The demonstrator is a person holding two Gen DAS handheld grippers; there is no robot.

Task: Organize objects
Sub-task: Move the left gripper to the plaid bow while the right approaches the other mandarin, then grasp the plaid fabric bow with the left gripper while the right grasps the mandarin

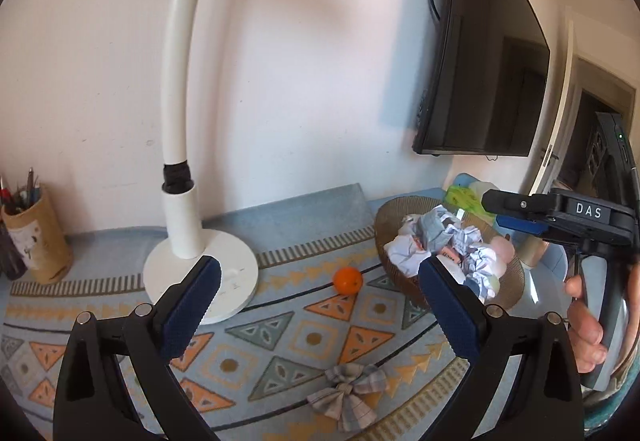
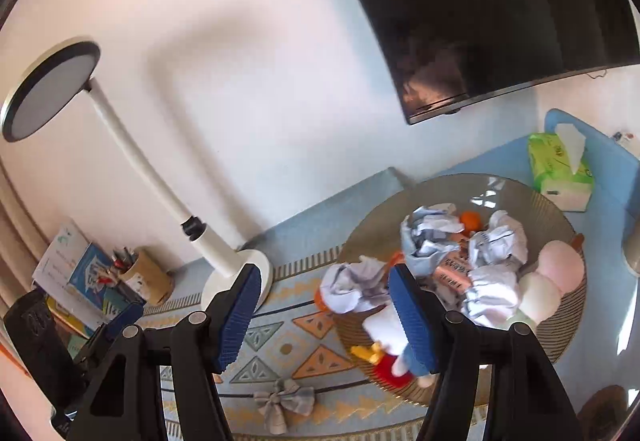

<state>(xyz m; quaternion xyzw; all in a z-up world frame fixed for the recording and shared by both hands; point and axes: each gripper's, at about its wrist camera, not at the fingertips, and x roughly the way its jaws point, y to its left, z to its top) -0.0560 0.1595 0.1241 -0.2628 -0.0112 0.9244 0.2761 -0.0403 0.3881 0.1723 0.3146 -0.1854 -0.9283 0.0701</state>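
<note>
My left gripper [image 1: 320, 305] hangs open and empty over the patterned mat [image 1: 280, 337], with a small orange [image 1: 348, 280] just beyond its fingers and a checked fabric bow [image 1: 348, 397] below them. To the right stands a round woven bowl [image 1: 516, 281] heaped with crumpled paper balls [image 1: 436, 233]. My right gripper [image 2: 325, 317] is open above the bowl's [image 2: 440, 181] near left rim, its pads touching nothing. One paper ball [image 2: 352, 287] lies at that rim, and a white, red and blue plush toy [image 2: 386, 349] rests by the right finger. The bow [image 2: 284, 405] lies on the mat.
A white desk lamp [image 1: 200, 273] stands left of the orange, and a pen holder [image 1: 36, 237] sits at the far left. Books [image 2: 80, 273] lean behind it. A green tissue pack [image 2: 560, 169] lies behind the bowl, under a wall-mounted screen [image 1: 480, 61]. A hand [image 1: 588, 321] holds the right gripper.
</note>
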